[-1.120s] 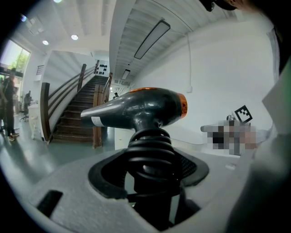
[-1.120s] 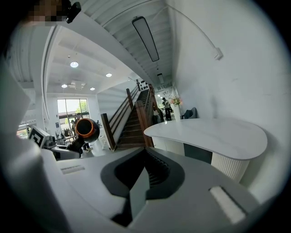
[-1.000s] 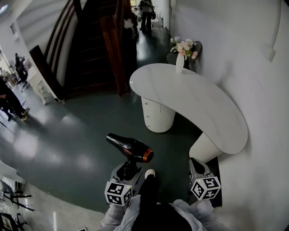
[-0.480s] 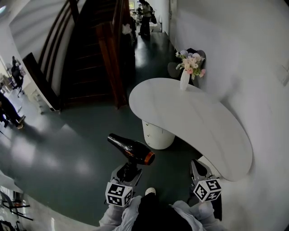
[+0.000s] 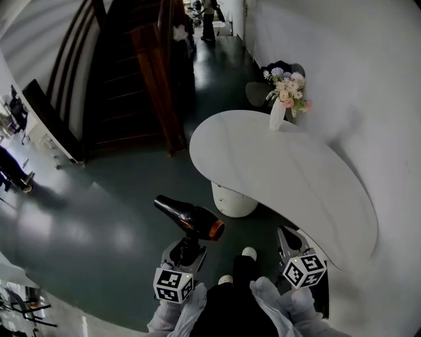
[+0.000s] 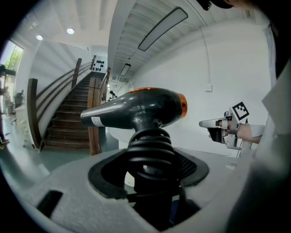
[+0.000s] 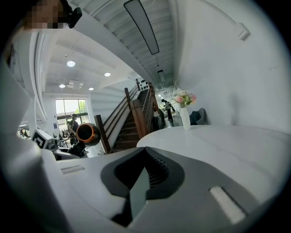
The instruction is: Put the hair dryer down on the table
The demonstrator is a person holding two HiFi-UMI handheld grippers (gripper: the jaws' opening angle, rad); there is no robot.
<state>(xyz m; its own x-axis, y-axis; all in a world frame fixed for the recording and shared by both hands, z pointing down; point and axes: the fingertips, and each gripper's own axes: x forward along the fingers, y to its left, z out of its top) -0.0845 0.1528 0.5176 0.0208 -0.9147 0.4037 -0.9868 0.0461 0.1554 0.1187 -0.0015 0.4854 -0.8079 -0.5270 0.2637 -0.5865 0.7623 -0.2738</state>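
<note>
A dark grey hair dryer (image 5: 189,217) with an orange ring at its back end stands upright over the floor, nozzle pointing left. My left gripper (image 5: 186,247) is shut on its ribbed handle (image 6: 150,152), left of the table. The white curved table (image 5: 263,164) lies ahead and to the right, with a white vase of flowers (image 5: 279,112) at its far edge. My right gripper (image 5: 288,238) is shut with nothing in it, just at the table's near end. In the right gripper view the hair dryer (image 7: 86,133) shows at the left and the table top (image 7: 218,141) spreads ahead.
A ribbed white pedestal (image 5: 231,199) carries the table. A dark wooden staircase (image 5: 131,79) rises at the far left. A grey chair (image 5: 260,89) sits behind the table by the white wall (image 5: 355,85). People stand at the left edge (image 5: 13,164) and down the corridor (image 5: 207,16).
The view has moved forward, so the table sits nearer and lower in the picture. The hair dryer stays held the same way in the left gripper. My feet have stepped forward.
</note>
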